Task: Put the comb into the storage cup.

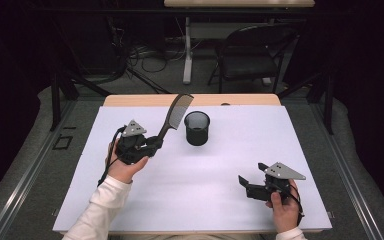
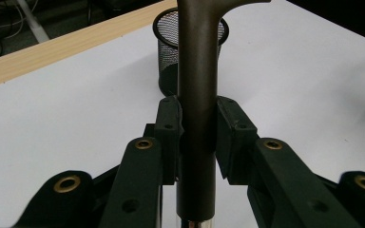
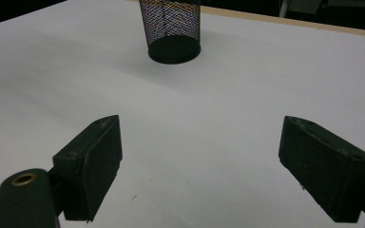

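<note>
A dark comb slants up and to the right at the table's left, its handle clamped between the jaws of my left gripper. The toothed end hangs above and just left of a black mesh cup, which stands upright mid-table. Near the front right, my right gripper rests low with its jaws wide apart and only white table between them, pointing left toward the cup.
A white sheet covers the table, with a wooden strip along the far edge. A black folding chair and a desk leg stand beyond the table on the floor with cables.
</note>
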`<state>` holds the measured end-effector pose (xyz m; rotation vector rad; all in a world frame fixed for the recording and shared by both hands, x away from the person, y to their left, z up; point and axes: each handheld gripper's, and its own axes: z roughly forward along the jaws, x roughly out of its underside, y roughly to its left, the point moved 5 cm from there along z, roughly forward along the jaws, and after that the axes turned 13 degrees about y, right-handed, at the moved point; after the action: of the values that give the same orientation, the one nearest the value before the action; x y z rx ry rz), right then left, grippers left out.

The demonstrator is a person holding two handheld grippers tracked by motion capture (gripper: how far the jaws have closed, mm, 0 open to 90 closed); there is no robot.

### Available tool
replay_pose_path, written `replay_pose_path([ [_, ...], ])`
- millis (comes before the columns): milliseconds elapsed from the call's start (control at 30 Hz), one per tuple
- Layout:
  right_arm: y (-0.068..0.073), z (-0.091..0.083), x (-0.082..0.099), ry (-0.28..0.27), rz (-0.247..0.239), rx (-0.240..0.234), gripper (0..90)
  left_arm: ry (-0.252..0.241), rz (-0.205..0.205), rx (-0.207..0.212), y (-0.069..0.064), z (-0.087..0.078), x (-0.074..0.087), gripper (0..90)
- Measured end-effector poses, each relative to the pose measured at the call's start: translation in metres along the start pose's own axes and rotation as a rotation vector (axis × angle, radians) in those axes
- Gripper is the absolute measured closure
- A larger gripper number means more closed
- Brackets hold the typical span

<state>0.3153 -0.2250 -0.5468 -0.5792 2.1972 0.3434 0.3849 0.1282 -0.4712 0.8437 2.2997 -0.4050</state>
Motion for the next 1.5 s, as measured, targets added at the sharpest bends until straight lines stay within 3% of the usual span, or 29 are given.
replay_pose_path([
  [267,-0.001,-0.001,0.000,-0.009,0.001,0.003,14.4,-0.020,0.016,0.000,-0.004,0.002,0.003,73.1],
  [900,0.000,-0.001,0.000,-0.007,0.009,0.001,14.3,-0.090,-0.003,-0.006,-0.005,0.003,0.009,73.1],
  [1300,0.001,0.002,-0.001,-0.015,0.022,-0.001,14.0,-0.099,-0.001,-0.009,-0.011,0.011,0.014,73.0],
  [1500,0.001,0.002,-0.002,-0.018,0.028,0.002,12.9,-0.081,0.013,0.014,-0.015,0.014,0.015,73.0],
])
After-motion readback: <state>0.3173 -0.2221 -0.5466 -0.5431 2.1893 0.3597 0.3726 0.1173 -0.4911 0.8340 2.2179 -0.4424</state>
